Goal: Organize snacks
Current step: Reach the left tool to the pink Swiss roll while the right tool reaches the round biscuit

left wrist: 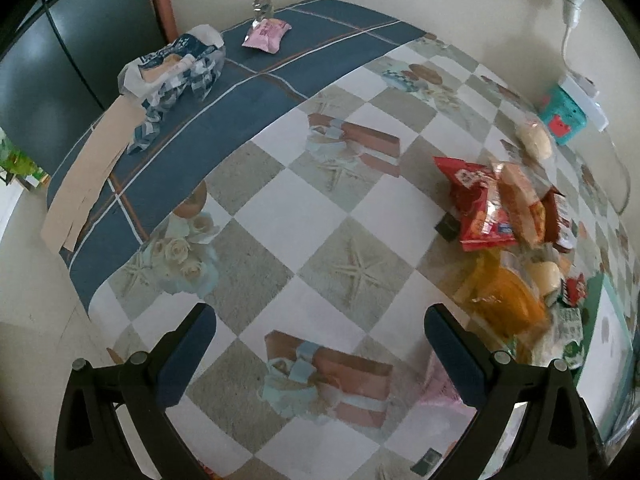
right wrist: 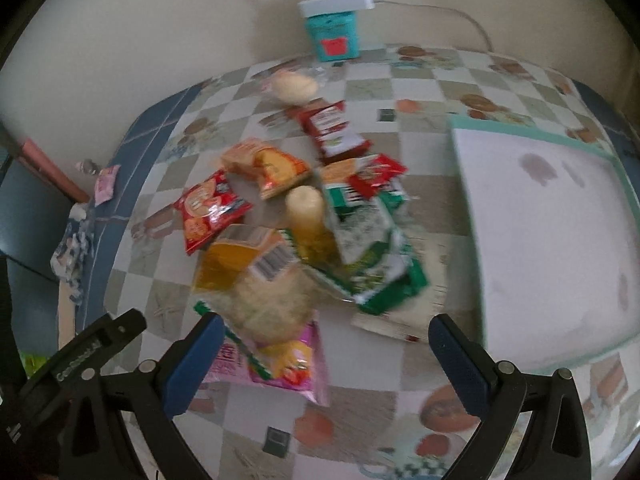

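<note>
A heap of snack packets lies on the checked tablecloth (right wrist: pixel 400 216): a red chip bag (right wrist: pixel 210 210), an orange cracker pack (right wrist: pixel 268 168), a dark red packet (right wrist: pixel 334 130), green bags (right wrist: pixel 376 256), a clear yellow bag with a barcode (right wrist: pixel 248 276), a pink packet (right wrist: pixel 280 364) and a pale bun (right wrist: pixel 294 86). My right gripper (right wrist: pixel 324 344) hovers open over the heap's near end, nothing between its fingers. My left gripper (left wrist: pixel 320 332) is open above bare tablecloth, with the same heap to its right: red bag (left wrist: pixel 476 200), yellow bag (left wrist: pixel 504 296).
A white tray with a teal rim (right wrist: pixel 560 240) lies right of the heap. A teal box (right wrist: pixel 334 36) with a white power strip and cable stands by the wall. At the far left, on the blue cloth (left wrist: pixel 256 92), lie a pink packet (left wrist: pixel 266 34) and a crumpled blue-white bag (left wrist: pixel 176 64).
</note>
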Demonstrator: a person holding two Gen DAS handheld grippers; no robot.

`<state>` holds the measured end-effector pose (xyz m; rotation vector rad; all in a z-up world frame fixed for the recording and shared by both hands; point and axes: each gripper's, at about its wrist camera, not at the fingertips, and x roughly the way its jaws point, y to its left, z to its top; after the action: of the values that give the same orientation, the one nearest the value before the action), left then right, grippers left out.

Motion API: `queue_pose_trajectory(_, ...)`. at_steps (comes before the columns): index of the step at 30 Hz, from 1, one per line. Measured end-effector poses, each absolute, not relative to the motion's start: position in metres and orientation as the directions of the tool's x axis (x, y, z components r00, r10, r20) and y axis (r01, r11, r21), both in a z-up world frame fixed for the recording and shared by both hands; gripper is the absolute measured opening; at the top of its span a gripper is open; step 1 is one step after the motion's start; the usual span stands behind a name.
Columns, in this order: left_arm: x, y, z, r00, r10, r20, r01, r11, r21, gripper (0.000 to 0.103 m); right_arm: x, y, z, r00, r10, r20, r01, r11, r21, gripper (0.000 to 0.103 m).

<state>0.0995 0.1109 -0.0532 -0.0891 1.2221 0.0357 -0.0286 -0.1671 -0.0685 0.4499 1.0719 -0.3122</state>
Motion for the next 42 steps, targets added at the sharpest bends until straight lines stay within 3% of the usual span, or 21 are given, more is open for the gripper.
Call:
queue_pose_trajectory(13,0.122,0.125,-0.081,0.285,-0.021,-0.958,-0.125,0.99,-0.059,0.103,0.001,-0.155,-0.087,0.423,-0.018,-0.906,0.415,0.893,0.176,0.1)
queue_pose_trajectory(21,0.118,0.122,-0.085,0.262,-0.016,-0.965,-0.12,0.992,-0.049,0.103,-0.004,-0.162,-0.085,0.442,0.002,-0.897,0.437,0.873,0.217,0.081)
queue_pose_trajectory(28,0.113,0.113,-0.084,0.245,0.0,-0.97,-0.098,0.995,-0.025,0.103,-0.01,-0.168,-0.084,0.454,0.038,-0.89,0.437,0.861,0.26,0.073)
queue_pose_trajectory(36,0.1,0.1,-0.076,0.24,0.0,-0.971,-0.086,0.996,-0.021,0.103,-0.02,-0.175,-0.08,0.475,0.083,-0.876,0.428,0.848,0.312,0.054)
queue_pose_trajectory(42,0.085,0.079,-0.065,0.237,-0.013,-0.972,-0.034,0.999,-0.021,0.103,-0.028,-0.188,-0.082,0.459,0.077,-0.885,0.453,0.836,0.309,0.053)
